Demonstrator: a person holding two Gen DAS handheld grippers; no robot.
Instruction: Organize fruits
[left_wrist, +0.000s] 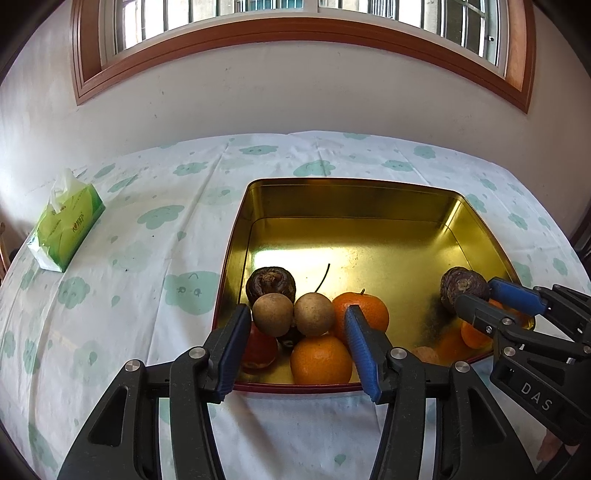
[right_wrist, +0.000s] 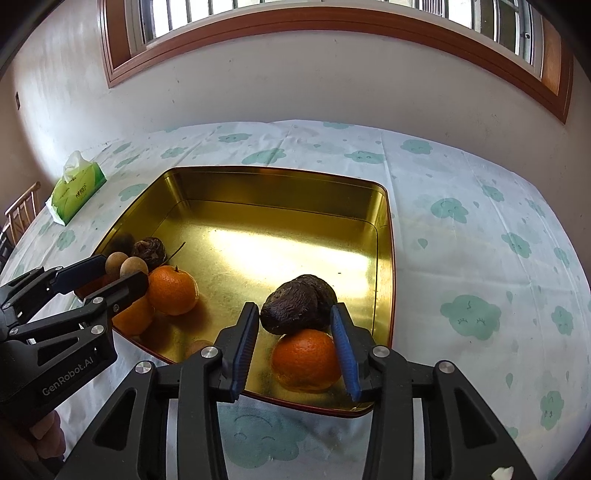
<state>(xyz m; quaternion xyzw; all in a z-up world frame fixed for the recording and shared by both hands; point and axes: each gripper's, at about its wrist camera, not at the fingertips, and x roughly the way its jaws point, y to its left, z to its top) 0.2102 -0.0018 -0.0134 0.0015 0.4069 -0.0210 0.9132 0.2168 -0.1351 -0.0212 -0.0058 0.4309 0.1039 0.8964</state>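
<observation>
Gold tin tray (left_wrist: 369, 206) sits on a table under a cloud-print tablecloth (left_wrist: 147, 221), window and white wall beyond.

Left gripper (left_wrist: 297, 343): jaws spread wide, holding nothing, poised over the near-left corner of the tray. Fruit heap there: two round tan-brown fruits (left_wrist: 272, 314) side by side and touching, one with a long thin stem; a dark wrinkled fruit (left_wrist: 270, 283) just behind them; two oranges (left_wrist: 320, 359), one nearer, one behind and to the right; something red (left_wrist: 259, 349) partly hidden behind the left finger.

Right gripper (right_wrist: 295, 345): jaws spread, over the near-right corner of the tray. Between the fingers lie a dark shrivelled fruit (right_wrist: 298, 304) resting on top of an orange (right_wrist: 306, 360). Blue pads (right_wrist: 244, 345) look close beside the pair; contact cannot be told.

Middle and far part of the tray floor bare and shiny.

Green tissue pack (left_wrist: 66, 229) lies at far left on the cloth, well apart from the tray.
</observation>
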